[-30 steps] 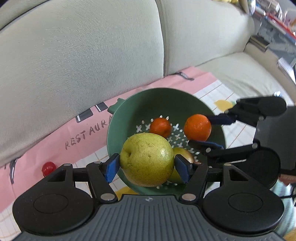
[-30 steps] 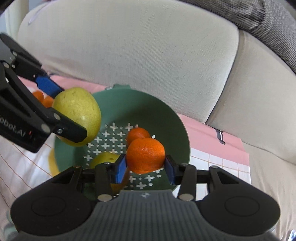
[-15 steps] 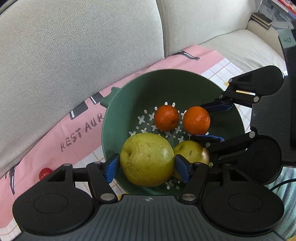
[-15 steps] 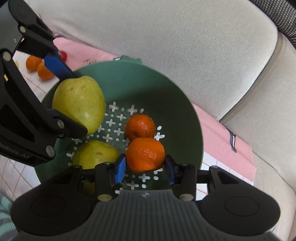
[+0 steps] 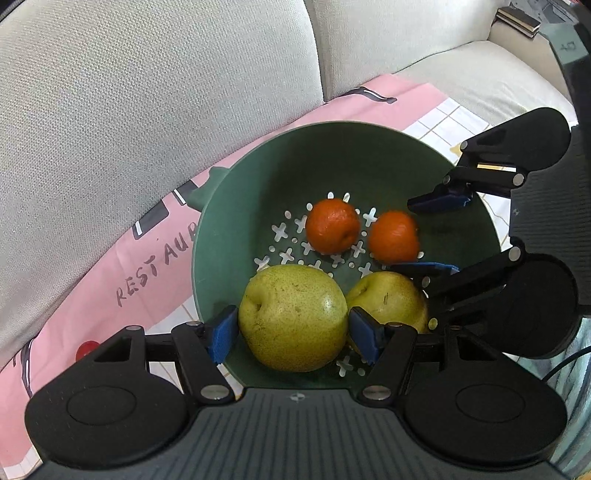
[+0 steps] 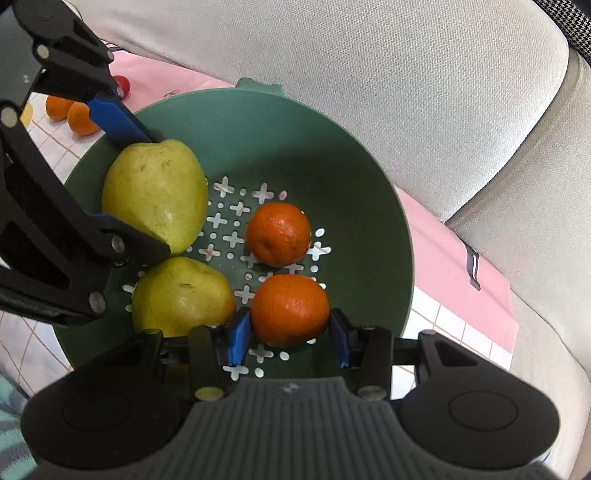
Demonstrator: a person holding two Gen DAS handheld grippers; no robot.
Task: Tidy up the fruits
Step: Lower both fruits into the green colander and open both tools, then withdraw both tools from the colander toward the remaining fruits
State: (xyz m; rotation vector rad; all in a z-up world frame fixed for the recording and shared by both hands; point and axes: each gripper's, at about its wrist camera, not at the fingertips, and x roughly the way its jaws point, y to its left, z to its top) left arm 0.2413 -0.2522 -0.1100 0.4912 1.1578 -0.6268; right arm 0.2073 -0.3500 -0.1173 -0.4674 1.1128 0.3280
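A green perforated bowl (image 5: 258, 184) (image 6: 332, 155) sits on a pink cloth on a sofa. My left gripper (image 5: 291, 332) is low in the bowl with a large yellow-green pear (image 5: 291, 317) (image 6: 155, 192) between its blue pads; small gaps show beside the pear. My right gripper (image 6: 290, 328) (image 5: 436, 232) is also low in the bowl, its pads slightly apart from an orange (image 6: 290, 310) (image 5: 393, 236) resting on the bowl floor. A second pear (image 5: 388, 299) (image 6: 181, 295) and a second orange (image 5: 332, 225) (image 6: 279, 232) lie in the bowl.
Two small oranges (image 6: 74, 112) and a red cherry-like fruit (image 6: 122, 84) (image 5: 85, 349) lie on the cloth (image 5: 110, 266) left of the bowl. The beige sofa back (image 5: 147, 92) rises close behind. Books (image 5: 517, 20) sit at far right.
Both grippers came down into the bowl with their fruit. The right pads have eased off the orange, and the left pads have loosened around the pear, which now sits lower.
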